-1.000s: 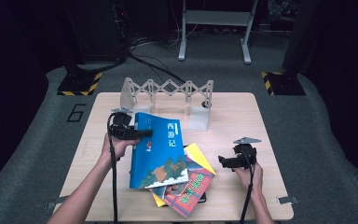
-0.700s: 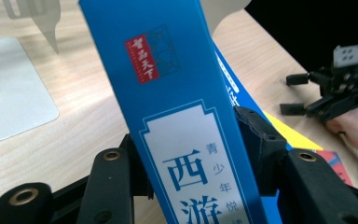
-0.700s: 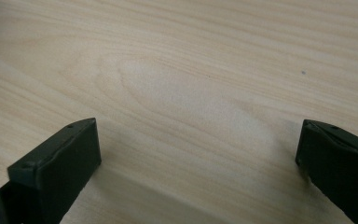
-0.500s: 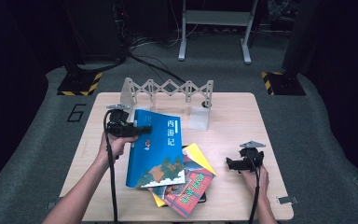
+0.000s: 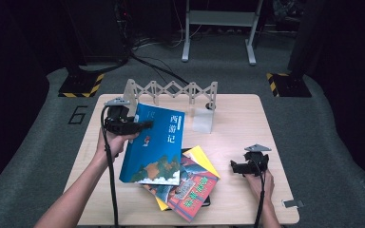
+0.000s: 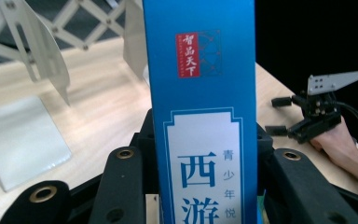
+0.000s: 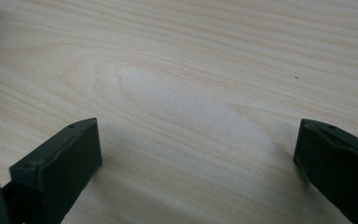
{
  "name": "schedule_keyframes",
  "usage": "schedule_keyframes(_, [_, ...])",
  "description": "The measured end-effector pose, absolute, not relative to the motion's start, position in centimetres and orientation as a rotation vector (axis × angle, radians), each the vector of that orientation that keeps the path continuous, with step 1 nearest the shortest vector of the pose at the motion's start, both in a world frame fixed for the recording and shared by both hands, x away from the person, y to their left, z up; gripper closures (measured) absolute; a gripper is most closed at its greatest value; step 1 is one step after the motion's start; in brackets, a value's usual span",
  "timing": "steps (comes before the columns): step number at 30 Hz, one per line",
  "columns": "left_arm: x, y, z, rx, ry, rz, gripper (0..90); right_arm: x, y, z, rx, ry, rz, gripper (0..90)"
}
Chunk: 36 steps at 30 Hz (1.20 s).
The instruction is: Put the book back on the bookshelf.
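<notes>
Now the left gripper (image 5: 140, 125) has just been closing on the blue book (image 5: 154, 145), clamping its spine and holding it tilted, seemingly clear of the table (image 5: 237, 111), above the near-centre pile of books (image 5: 190, 187). Well apart to the right, the right gripper (image 5: 235, 167) rests low over bare wood with jaws wide and nothing between them.

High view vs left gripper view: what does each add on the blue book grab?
High view alone: the whole blue book lifted at a tilt by the left gripper on its upper left corner, its lower end over the red book and yellow book on the table.

Left gripper view alone: jaws on either side of the book's spine, and its red label.

Both: the white folding rack and the right gripper, jaws apart, with nothing between them.
</notes>
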State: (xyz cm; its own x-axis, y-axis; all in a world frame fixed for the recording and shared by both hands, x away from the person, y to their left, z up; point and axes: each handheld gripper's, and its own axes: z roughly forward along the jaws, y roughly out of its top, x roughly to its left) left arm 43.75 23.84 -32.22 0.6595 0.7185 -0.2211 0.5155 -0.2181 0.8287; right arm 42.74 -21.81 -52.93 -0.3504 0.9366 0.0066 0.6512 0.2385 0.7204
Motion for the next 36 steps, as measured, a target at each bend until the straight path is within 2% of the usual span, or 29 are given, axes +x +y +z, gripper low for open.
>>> schedule_keyframes(6, [43.1,23.6,-29.9,1.889,0.921,0.346,62.1,42.7,-21.8,-52.9,1.451,2.092,0.892,0.6])
schedule_keyframes(17, [42.9,24.5,-27.2,1.845,0.941,0.472,62.2,42.7,-21.7,-52.9,1.452,2.093,0.898,0.0])
schedule_keyframes(36, [45.8,26.7,-28.0,1.773,1.106,0.671,62.1,42.8,-21.7,-52.9,1.449,2.095,0.892,0.0])
